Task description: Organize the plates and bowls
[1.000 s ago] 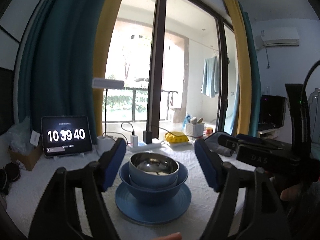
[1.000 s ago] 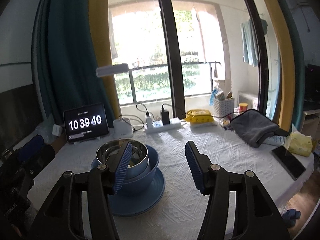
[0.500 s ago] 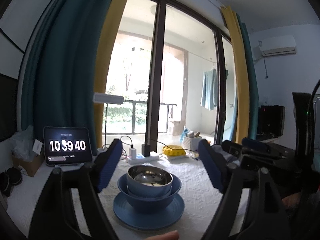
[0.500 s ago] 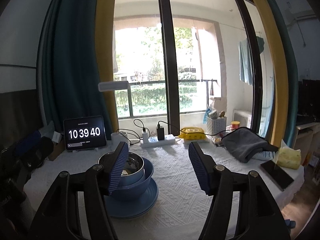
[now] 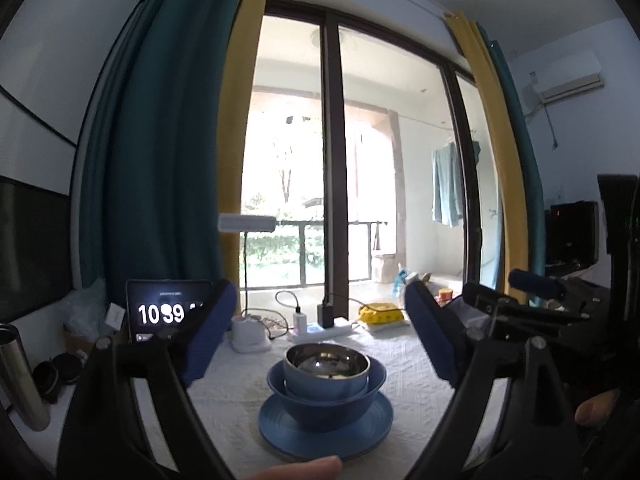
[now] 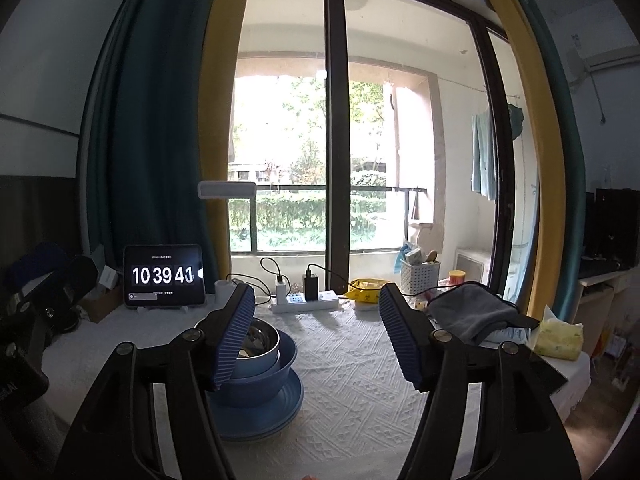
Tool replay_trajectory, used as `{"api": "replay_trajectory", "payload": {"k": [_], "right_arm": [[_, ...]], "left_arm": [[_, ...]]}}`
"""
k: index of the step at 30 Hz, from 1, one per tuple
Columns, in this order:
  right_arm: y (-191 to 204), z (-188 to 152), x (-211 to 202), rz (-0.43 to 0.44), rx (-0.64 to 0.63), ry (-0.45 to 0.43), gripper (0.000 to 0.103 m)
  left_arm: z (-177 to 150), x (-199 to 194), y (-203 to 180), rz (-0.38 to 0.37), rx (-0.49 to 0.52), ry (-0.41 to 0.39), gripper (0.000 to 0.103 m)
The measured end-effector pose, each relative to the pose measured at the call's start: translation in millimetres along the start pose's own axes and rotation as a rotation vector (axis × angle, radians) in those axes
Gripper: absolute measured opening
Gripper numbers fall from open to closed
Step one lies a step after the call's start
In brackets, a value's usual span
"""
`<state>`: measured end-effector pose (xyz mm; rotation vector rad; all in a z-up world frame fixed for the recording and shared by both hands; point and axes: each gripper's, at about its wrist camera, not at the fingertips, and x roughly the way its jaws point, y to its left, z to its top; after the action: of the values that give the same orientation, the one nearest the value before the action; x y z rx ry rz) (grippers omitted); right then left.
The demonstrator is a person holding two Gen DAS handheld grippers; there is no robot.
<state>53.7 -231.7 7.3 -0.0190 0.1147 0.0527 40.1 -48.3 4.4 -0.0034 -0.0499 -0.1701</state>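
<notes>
A blue plate [image 5: 326, 428] lies on the white tablecloth. A larger blue bowl [image 5: 326, 398] stands on it, and a small steel-lined blue bowl [image 5: 326, 368] is nested inside. My left gripper [image 5: 316, 340] is open and empty, above and behind the stack. The stack also shows in the right wrist view: plate [image 6: 280, 408], larger bowl [image 6: 276, 364], small bowl [image 6: 262, 340]. My right gripper [image 6: 316, 336] is open and empty, to the right of the stack; its left finger [image 6: 234, 332] overlaps the bowls in view.
At the table's back stand a tablet clock [image 6: 163, 276], a power strip [image 6: 304, 300] with chargers, a yellow packet [image 6: 366, 290] and a white basket [image 6: 420, 278]. A grey towel [image 6: 472, 312] lies at the right. A steel flask [image 5: 20, 376] stands far left.
Both grippers have pulled back and risen away from the stack, still open. The stack has not moved.
</notes>
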Motion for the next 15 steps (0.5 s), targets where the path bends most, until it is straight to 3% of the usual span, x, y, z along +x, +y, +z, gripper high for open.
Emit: {"api": "replay_trajectory", "payload": {"k": [4,15], "right_arm": [[0.2,-1.6,3.9,0.014,0.016,0.015,0.069],[-0.1,-3.4,6.2,0.019,0.023,0.031,0.069]], "left_arm": [[-2.4,5.8,-0.2,0.002,-0.003,0.041,0.087],[-1.8,4.3,-2.8,-0.003,-0.001,0.054,0.087]]}}
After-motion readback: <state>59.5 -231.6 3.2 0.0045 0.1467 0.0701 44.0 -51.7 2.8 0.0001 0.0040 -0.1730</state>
